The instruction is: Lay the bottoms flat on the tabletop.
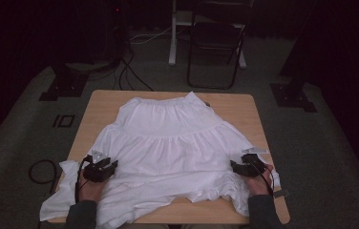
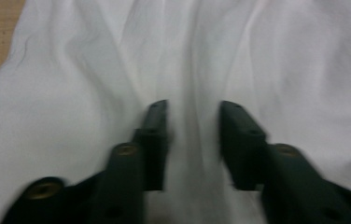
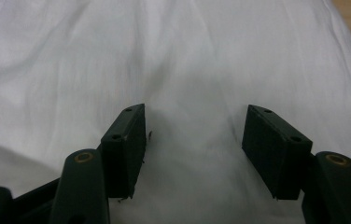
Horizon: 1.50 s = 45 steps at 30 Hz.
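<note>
A white tiered skirt (image 1: 168, 138) lies spread on the wooden table (image 1: 102, 101), waistband at the far side, its near hem rumpled and hanging over the front edge. My left gripper (image 1: 112, 167) rests on the skirt's near left part, and in its own view the left gripper (image 2: 192, 109) stands open with a soft fold of the skirt (image 2: 94, 70) running between the jaws. My right gripper (image 1: 235, 167) sits on the near right part. Seen from its own camera, the right gripper (image 3: 196, 112) is open wider, flat over the skirt (image 3: 187, 56).
Bare wood shows at the table's far corners and along the right edge (image 1: 258, 129). On the floor behind stand a black folding chair (image 1: 216, 43), loose cables (image 1: 130, 71) and two stand bases (image 1: 65, 86). A cable loop (image 1: 41, 171) lies left of the table.
</note>
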Motion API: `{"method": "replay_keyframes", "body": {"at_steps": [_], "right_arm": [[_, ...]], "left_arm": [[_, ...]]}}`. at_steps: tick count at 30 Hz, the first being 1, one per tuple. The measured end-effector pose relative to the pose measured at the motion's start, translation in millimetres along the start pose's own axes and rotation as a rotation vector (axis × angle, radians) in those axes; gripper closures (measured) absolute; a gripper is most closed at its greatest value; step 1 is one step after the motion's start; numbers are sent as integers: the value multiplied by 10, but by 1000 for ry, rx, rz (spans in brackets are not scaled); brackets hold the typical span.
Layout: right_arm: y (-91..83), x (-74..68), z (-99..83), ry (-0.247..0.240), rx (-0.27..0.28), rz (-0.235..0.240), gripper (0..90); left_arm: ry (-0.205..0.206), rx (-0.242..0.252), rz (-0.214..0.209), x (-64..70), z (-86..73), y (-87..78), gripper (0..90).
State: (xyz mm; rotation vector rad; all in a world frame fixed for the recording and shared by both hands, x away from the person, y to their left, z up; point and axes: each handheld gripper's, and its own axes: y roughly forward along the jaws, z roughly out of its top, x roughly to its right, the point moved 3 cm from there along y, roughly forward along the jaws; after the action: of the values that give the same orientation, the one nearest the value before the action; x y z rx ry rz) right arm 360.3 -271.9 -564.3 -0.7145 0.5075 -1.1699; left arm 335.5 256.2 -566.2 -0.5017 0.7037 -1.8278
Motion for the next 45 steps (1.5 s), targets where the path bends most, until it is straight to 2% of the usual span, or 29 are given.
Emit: {"method": "replay_keyframes", "body": {"at_steps": [2, 4, 6, 12, 15, 22, 27, 28, 33, 34, 35, 36, 38, 39, 40, 44, 45], "right_arm": [[-44, -8, -49, 1, -1, 2, 399], [-101, -12, -104, -2, -9, 6, 413], [-166, -6, -167, 3, -16, 4, 437], [-389, -20, -418, 31, -6, -19, 475], [-530, -52, -577, 39, -4, -28, 495], [-897, -73, -947, 66, -43, -50, 548], [-1065, -24, -1116, 103, -61, -75, 564], [-1149, 4, -1198, 124, -74, -93, 575], [-1177, 9, -1217, 130, -79, -89, 559], [-1147, -35, -1157, 105, -41, -59, 492], [-1147, -35, -1157, 105, -41, -59, 492], [-1120, -77, -1055, 80, -2, -41, 463], [-1092, -92, -990, 69, 16, -37, 453], [-1092, -92, -990, 69, 16, -37, 453], [-944, -107, -806, 49, 39, -23, 423], [-679, -134, -640, 22, 35, -7, 406], [-608, -150, -630, 19, 18, 7, 414]], "left_arm": [[-14, 1, -25, -18, -36, -37, 768], [-26, 3, -48, -19, -78, -78, 797], [-28, 1, -65, 4, -120, -125, 798], [24, -13, -74, 111, -264, -286, 796], [23, -21, -88, 129, -346, -379, 796], [43, -52, -105, 193, -527, -598, 796], [46, -71, -117, 230, -644, -740, 797], [53, -85, -116, 263, -708, -822, 798], [57, -102, -102, 292, -754, -891, 775], [76, -120, -62, 369, -688, -877, 663], [76, -120, -62, 369, -688, -877, 623], [88, -103, -59, 403, -646, -866, 598], [91, -72, -62, 465, -546, -816, 577], [91, -72, -62, 465, -546, -816, 557], [101, -56, -68, 532, -439, -693, 533], [132, -80, -72, 625, -381, -465, 517], [125, -68, -90, 629, -385, -446, 526]]}}
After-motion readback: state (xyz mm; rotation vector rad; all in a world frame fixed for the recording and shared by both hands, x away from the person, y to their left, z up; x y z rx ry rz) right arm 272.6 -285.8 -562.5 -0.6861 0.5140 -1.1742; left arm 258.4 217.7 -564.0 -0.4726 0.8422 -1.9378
